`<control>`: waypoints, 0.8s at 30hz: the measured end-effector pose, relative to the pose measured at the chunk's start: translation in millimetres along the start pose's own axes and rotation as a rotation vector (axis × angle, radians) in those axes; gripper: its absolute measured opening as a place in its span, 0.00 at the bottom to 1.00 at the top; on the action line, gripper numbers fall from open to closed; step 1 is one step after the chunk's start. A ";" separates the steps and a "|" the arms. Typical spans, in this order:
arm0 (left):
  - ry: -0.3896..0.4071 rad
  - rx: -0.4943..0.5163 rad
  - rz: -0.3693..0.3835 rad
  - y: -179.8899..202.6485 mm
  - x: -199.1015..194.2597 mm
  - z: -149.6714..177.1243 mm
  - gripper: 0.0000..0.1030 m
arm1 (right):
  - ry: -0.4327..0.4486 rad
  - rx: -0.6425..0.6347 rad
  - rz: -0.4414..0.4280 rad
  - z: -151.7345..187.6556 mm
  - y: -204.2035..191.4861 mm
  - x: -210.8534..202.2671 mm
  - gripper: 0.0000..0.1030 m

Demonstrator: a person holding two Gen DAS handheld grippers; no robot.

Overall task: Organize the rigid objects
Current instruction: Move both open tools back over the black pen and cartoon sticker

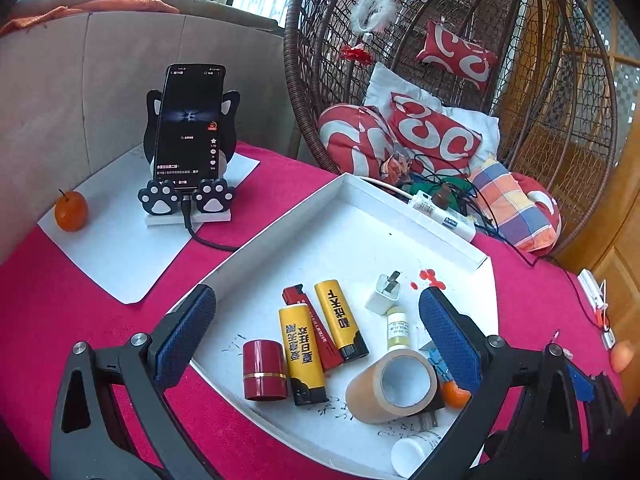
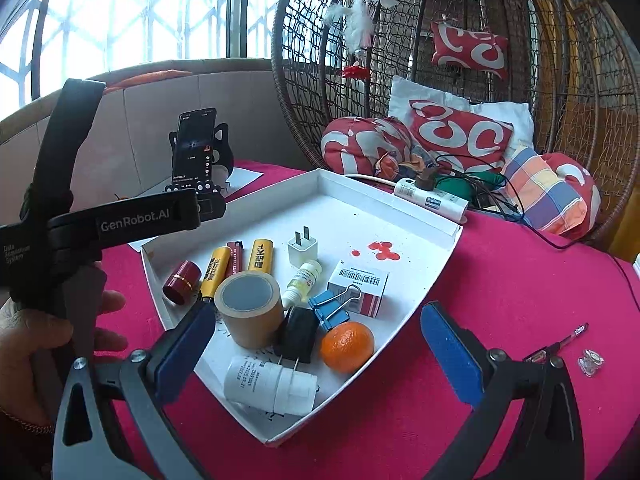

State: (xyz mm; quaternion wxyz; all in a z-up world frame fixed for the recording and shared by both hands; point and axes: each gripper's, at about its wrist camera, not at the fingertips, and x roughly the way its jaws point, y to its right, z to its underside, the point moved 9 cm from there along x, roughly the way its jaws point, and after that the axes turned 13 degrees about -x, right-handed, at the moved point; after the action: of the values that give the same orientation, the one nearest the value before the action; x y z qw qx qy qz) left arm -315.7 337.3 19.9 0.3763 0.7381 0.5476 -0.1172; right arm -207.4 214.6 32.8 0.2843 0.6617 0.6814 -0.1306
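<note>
A white tray [image 1: 420, 224] [image 2: 400, 320] on the red tablecloth holds several small objects: two yellow lighters [image 1: 302, 354] [image 2: 216, 270], a red lighter [image 1: 316, 328], a dark red cylinder [image 1: 265, 370] [image 2: 182, 282], a brown tape roll [image 1: 394, 388] [image 2: 250, 308], a white plug [image 1: 383, 294] [image 2: 303, 250], a small yellow bottle [image 1: 398, 328] [image 2: 302, 282], a blue binder clip [image 2: 330, 306], a black adapter [image 2: 298, 334], an orange [image 2: 347, 346], a white bottle [image 2: 270, 386] and a barcoded box [image 2: 362, 286]. My left gripper [image 1: 318, 340] is open above the tray. My right gripper [image 2: 318, 350] is open over the tray's near corner.
A phone on a cat-paw stand [image 1: 188, 148] and a small orange [image 1: 71, 211] sit on white paper at the left. A power strip [image 1: 444, 214] with cables lies behind the tray. A wicker egg chair [image 2: 460, 80] with cushions stands behind. A pen [image 2: 560, 342] lies at right.
</note>
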 end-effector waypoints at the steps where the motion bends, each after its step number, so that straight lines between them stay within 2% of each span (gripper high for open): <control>1: 0.000 0.003 0.001 1.9 -0.8 0.7 1.00 | 0.002 0.003 0.002 0.7 0.9 -1.8 1.00; 16: -0.024 0.140 0.096 61.8 -14.6 25.0 1.00 | -0.003 0.099 0.018 22.3 29.0 -13.4 1.00; 24: -0.051 0.247 0.188 106.0 -24.1 48.0 1.00 | 0.004 0.181 0.048 35.2 59.0 -21.9 1.00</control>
State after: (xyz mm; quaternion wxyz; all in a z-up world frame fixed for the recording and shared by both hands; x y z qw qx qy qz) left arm -218.1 274.7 46.2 0.3057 0.8236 0.4477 -0.1667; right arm -143.0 182.4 28.5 0.2253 0.7011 0.6512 -0.1834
